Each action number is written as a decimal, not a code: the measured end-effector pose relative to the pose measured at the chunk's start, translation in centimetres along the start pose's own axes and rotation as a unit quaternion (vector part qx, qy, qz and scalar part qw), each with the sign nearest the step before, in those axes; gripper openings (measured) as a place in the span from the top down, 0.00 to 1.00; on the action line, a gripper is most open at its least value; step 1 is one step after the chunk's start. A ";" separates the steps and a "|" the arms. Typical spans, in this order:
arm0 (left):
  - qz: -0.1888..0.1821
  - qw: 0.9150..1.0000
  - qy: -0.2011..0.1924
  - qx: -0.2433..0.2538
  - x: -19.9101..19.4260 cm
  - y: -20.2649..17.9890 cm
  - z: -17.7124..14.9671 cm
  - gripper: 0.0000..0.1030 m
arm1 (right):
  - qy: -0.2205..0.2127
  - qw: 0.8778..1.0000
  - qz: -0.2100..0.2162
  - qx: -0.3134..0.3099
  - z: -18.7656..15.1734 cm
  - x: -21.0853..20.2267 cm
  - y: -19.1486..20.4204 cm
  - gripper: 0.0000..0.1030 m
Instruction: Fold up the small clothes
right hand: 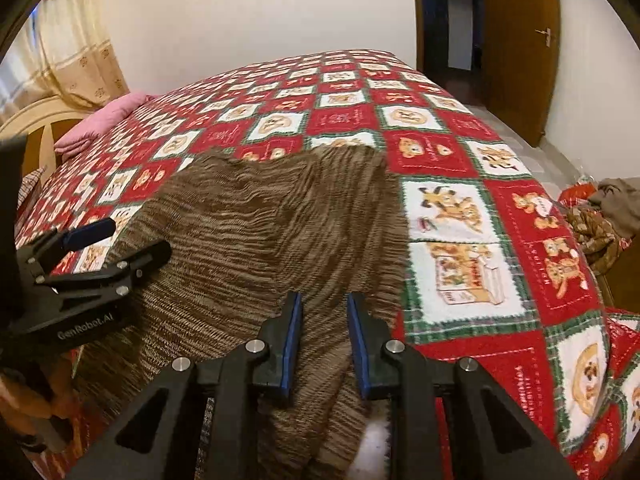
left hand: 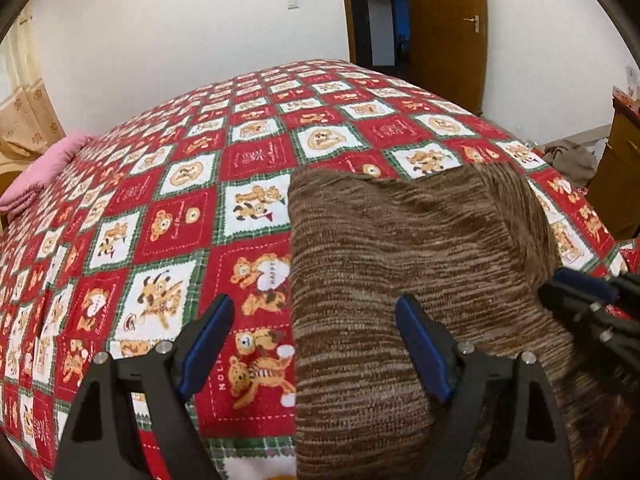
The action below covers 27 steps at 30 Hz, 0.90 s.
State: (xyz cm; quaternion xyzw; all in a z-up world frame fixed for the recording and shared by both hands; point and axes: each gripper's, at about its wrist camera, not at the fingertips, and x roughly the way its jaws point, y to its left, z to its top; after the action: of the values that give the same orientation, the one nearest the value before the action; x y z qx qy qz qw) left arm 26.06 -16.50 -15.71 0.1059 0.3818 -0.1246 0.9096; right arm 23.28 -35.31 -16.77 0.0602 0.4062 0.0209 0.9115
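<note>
The brown striped garment point(left hand: 420, 248) lies spread on the bed's red teddy-bear blanket point(left hand: 168, 208), near the front edge; it looks partly folded, so the step in hand seems to be taking hold for another fold. The left gripper point(left hand: 314, 344) is wide open, straddling the garment's left edge; the right gripper point(right hand: 324, 344) is partly open over its right edge, holding nothing. Next, each must close on an edge and lift together. A pink pillow point(right hand: 108, 120) and a clothes pile point(right hand: 600, 216) lie well apart; nothing blocks the way.

Left hand-held gripper point(left hand: 314, 346) wide open, right hand-held gripper point(right hand: 324, 344) half-parted.
</note>
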 end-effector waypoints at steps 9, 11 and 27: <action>0.003 1.000 -0.002 -0.003 0.8 -0.4 -0.4 0.16 | -0.019 1.000 0.018 -0.005 5.9 2.4 0.2 0.76; 0.007 1.000 -0.006 0.003 0.8 -0.5 -0.5 0.16 | 0.001 1.000 0.009 -0.007 6.5 4.6 0.0 0.76; 0.028 0.997 -0.031 0.061 0.0 -1.8 -1.9 0.16 | 0.003 1.000 0.007 0.023 8.4 9.6 -2.2 0.76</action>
State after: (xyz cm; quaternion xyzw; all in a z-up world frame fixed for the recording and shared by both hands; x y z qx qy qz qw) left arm 24.26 -17.69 -17.22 0.1682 0.3416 -0.1256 0.9161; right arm 35.89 -37.43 -18.57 0.0843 0.4092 0.0179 0.9084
